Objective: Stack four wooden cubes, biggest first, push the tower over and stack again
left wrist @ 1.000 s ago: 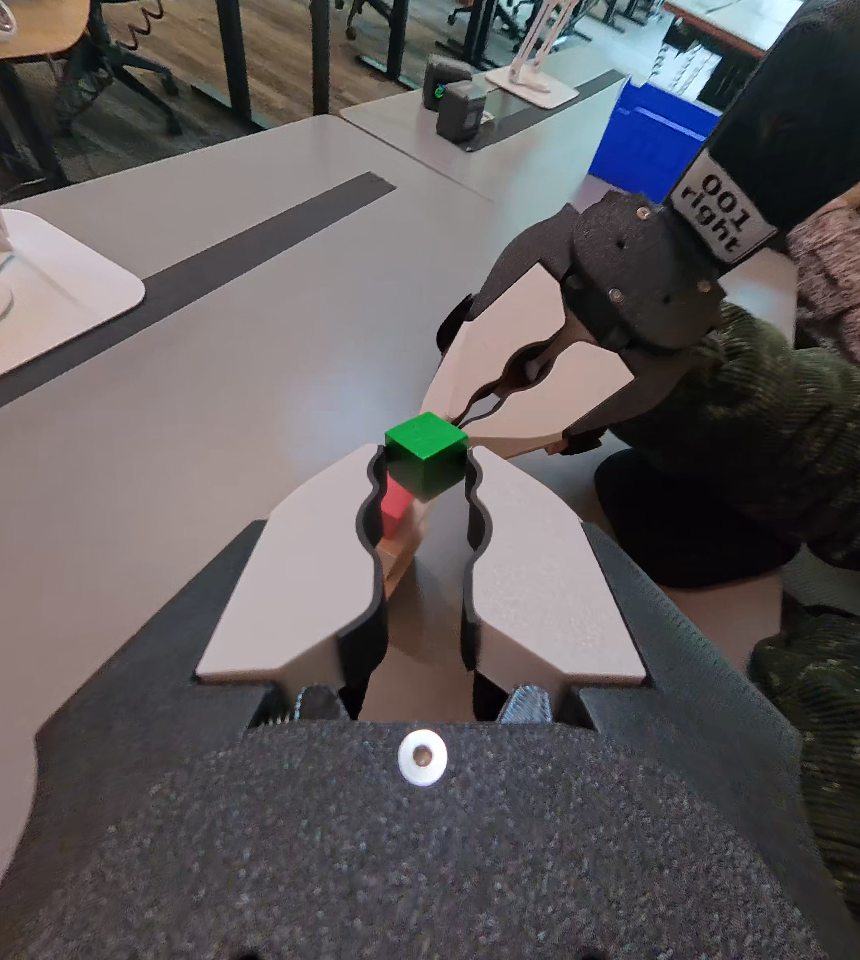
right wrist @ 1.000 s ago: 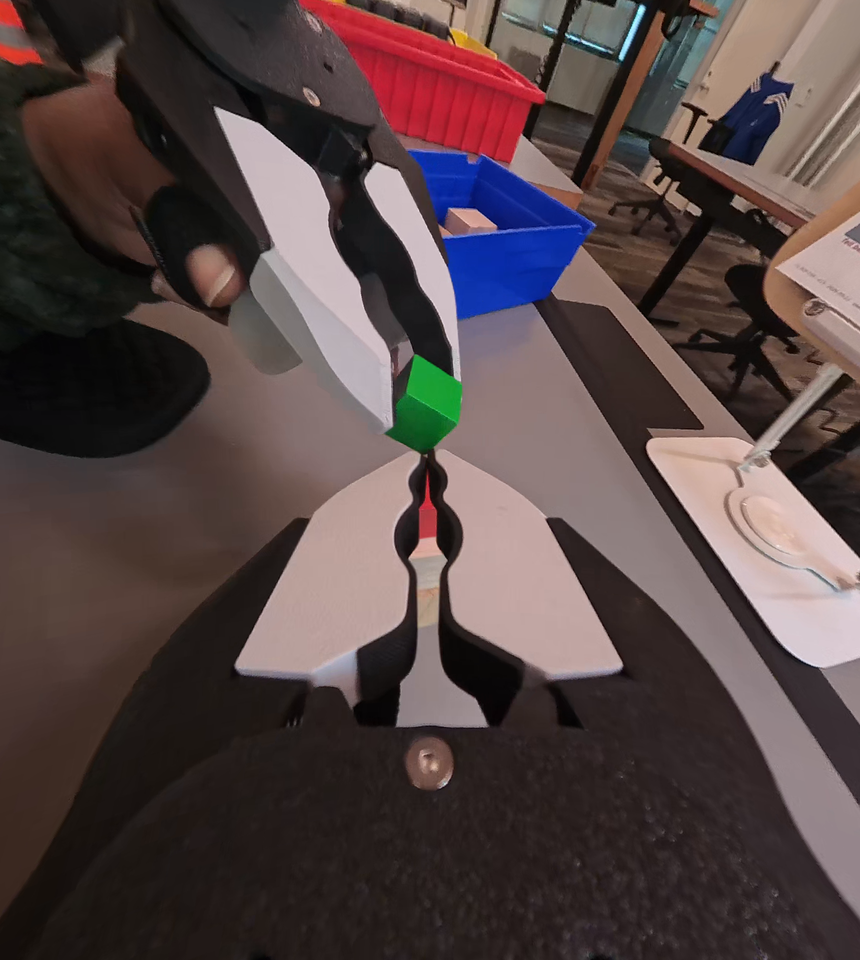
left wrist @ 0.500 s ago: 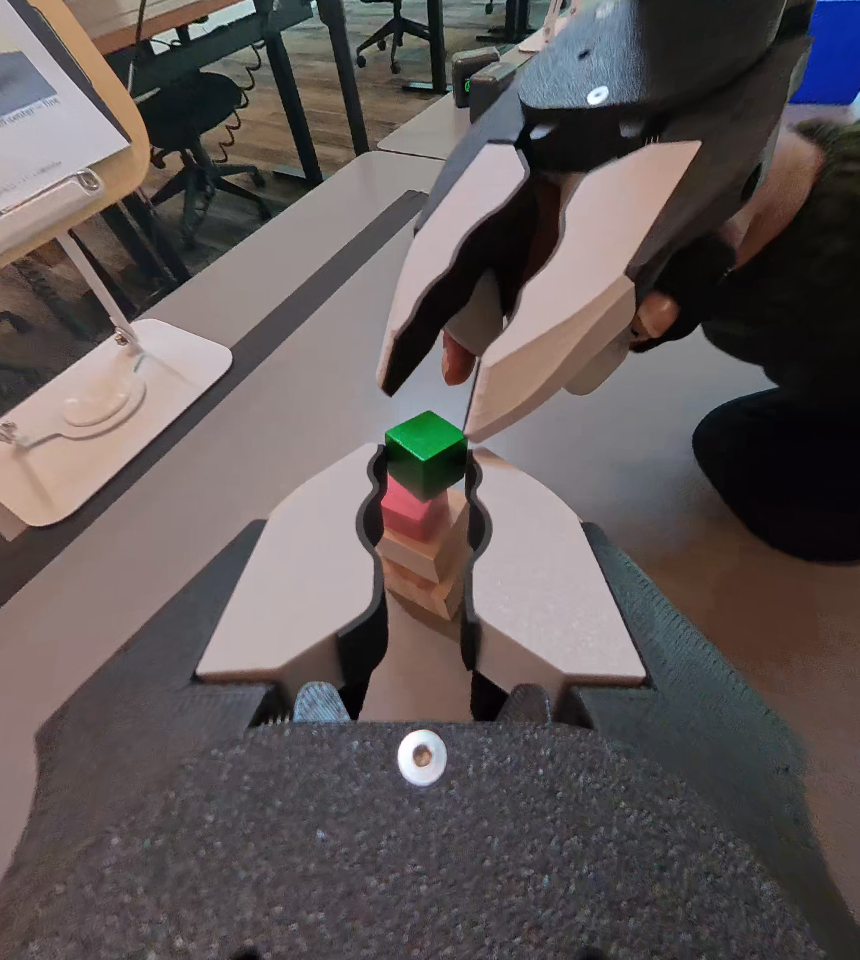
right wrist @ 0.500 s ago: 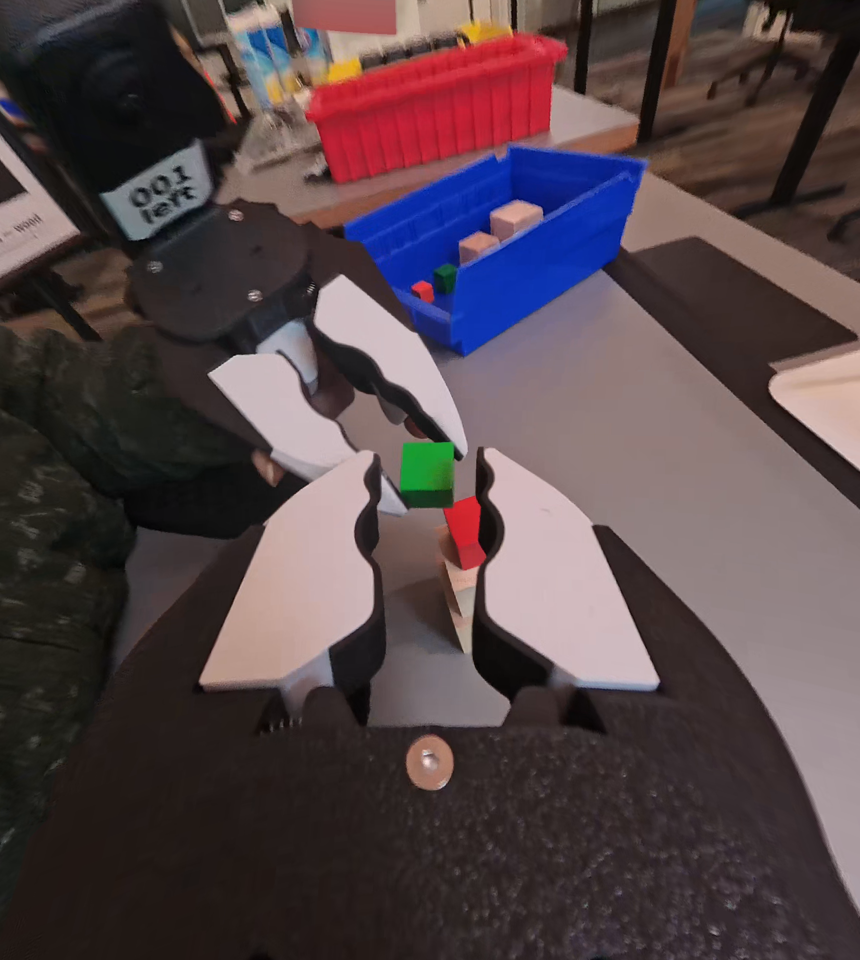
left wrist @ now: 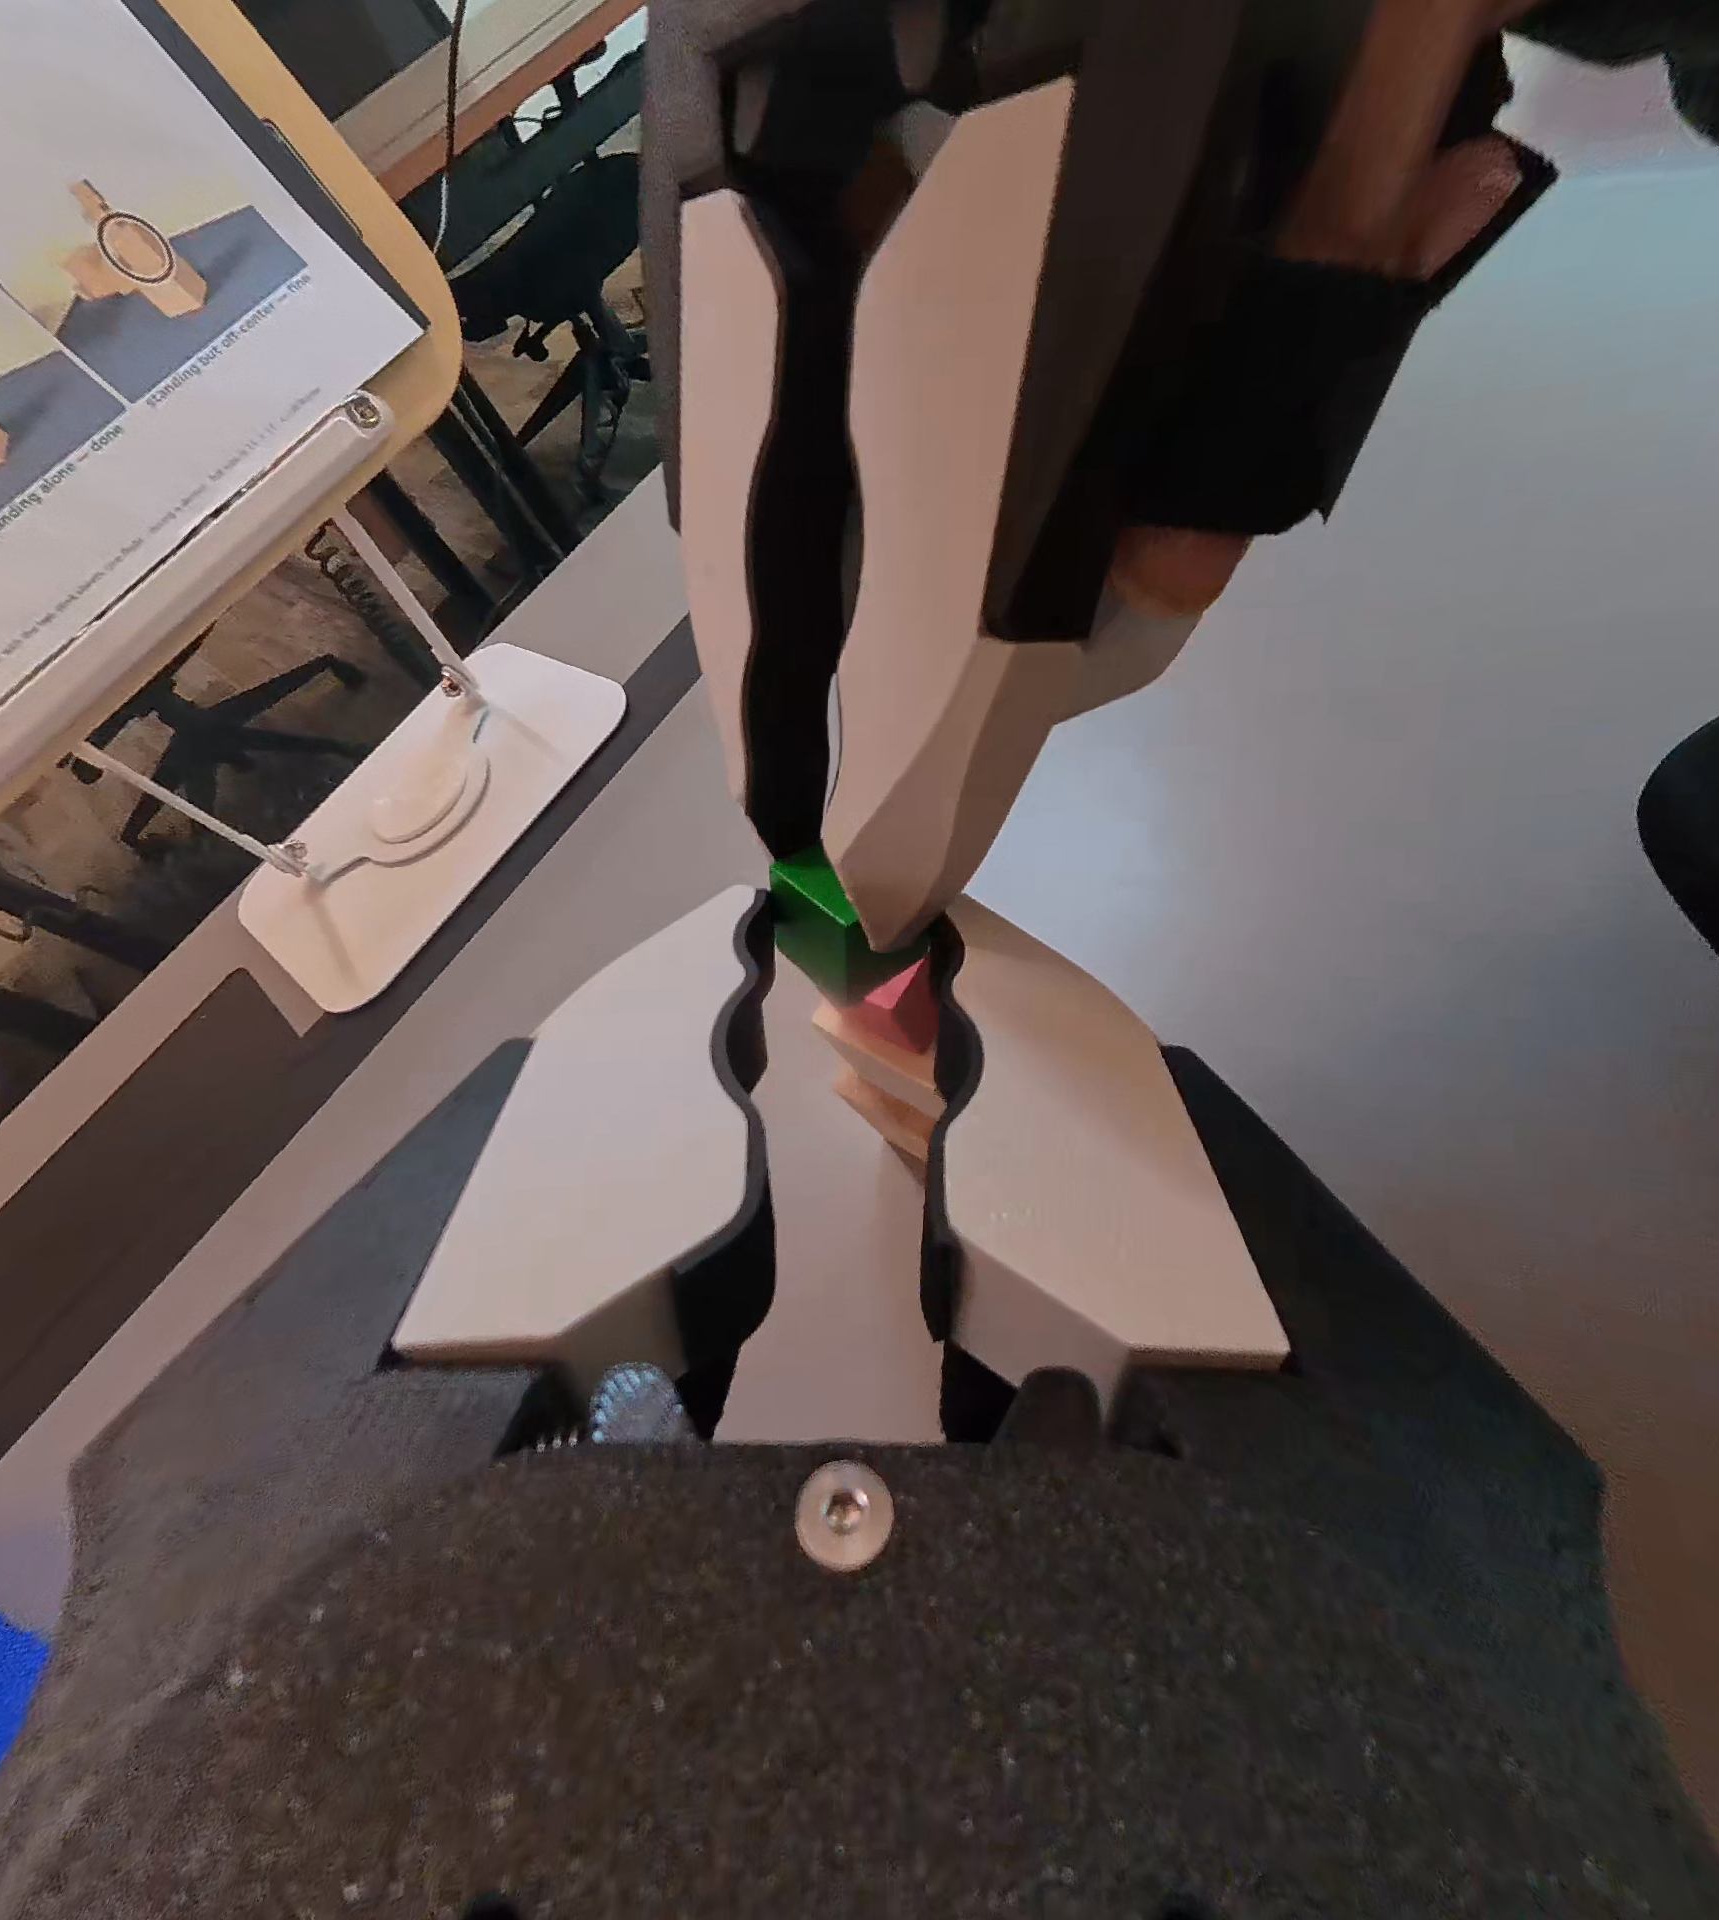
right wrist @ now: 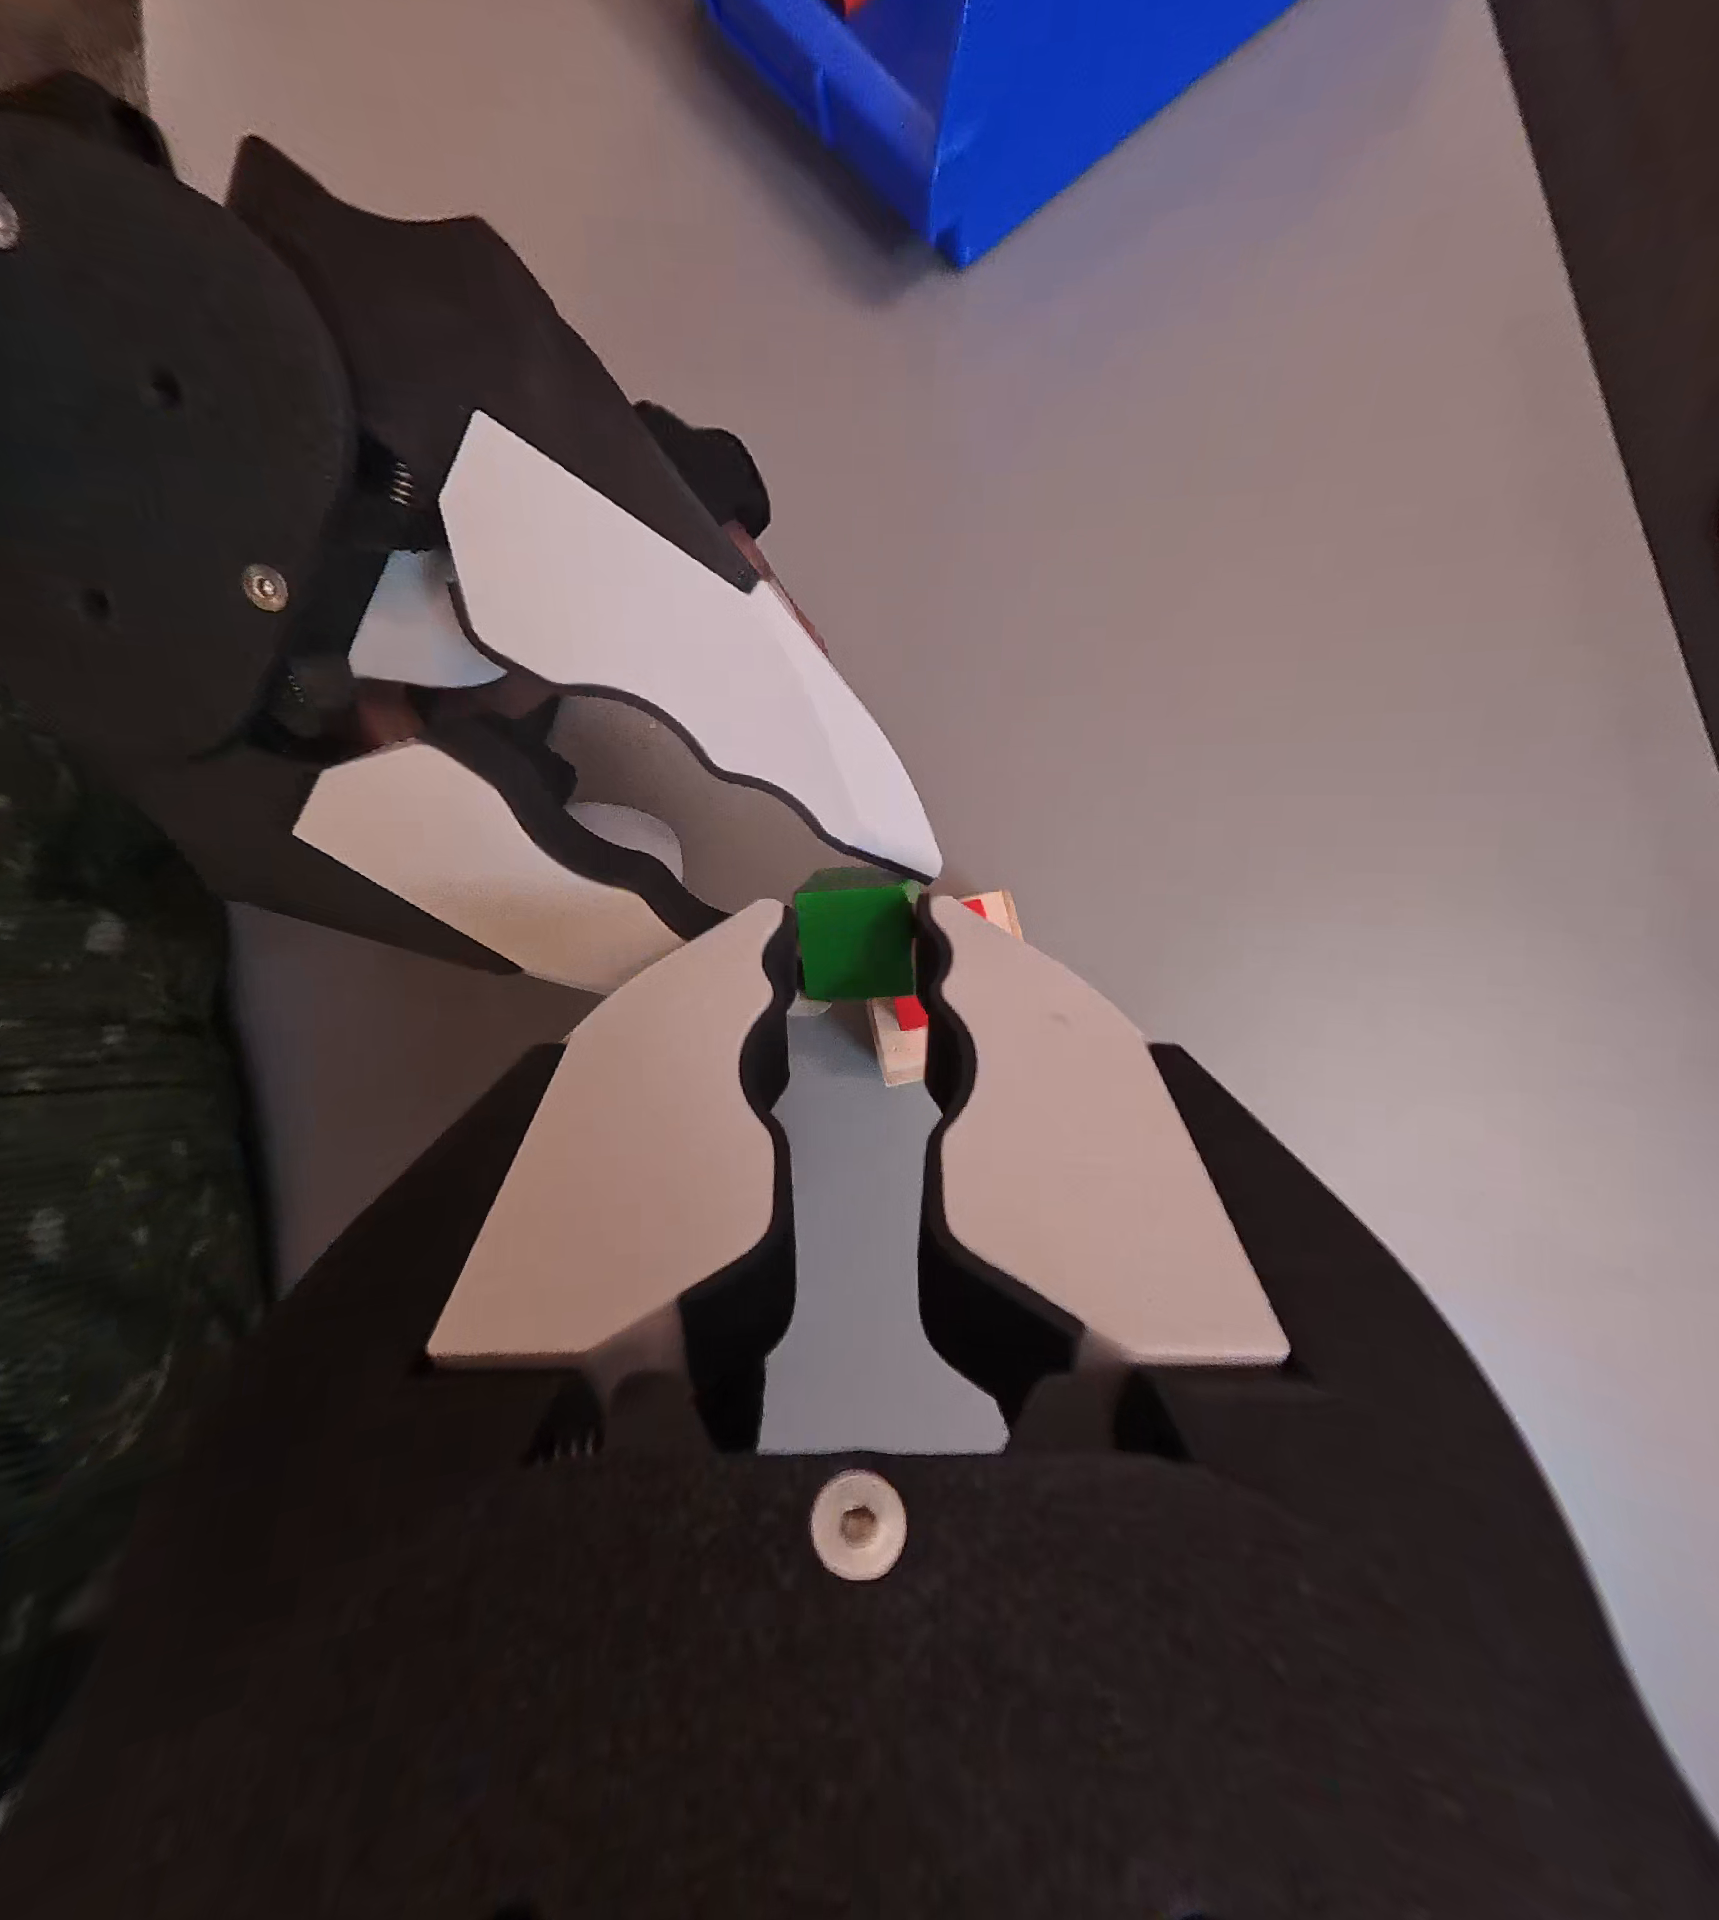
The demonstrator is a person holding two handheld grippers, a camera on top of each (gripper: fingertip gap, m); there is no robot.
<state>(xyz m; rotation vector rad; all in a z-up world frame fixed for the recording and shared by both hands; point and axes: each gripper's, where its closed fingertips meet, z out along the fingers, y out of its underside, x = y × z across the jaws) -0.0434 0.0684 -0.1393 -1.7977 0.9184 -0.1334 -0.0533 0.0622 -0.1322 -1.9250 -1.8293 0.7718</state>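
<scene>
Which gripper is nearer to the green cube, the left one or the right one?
Neither: both are at it. The right gripper's jaws close on the green cube from above; the left gripper's jaws meet it from the side.

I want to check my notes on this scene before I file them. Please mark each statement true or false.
1. The green cube lies between the fingers of the right gripper. True.
2. The red cube is on top of the green cube. False: the green cube is above the red one.
3. The blocks under the red cube are blue. False: they are pale wooden blocks.
4. A blue bin stands on the grey table beyond the grippers. True.
5. The left gripper is far from the stack. False: its fingertips are at the green cube.
</scene>
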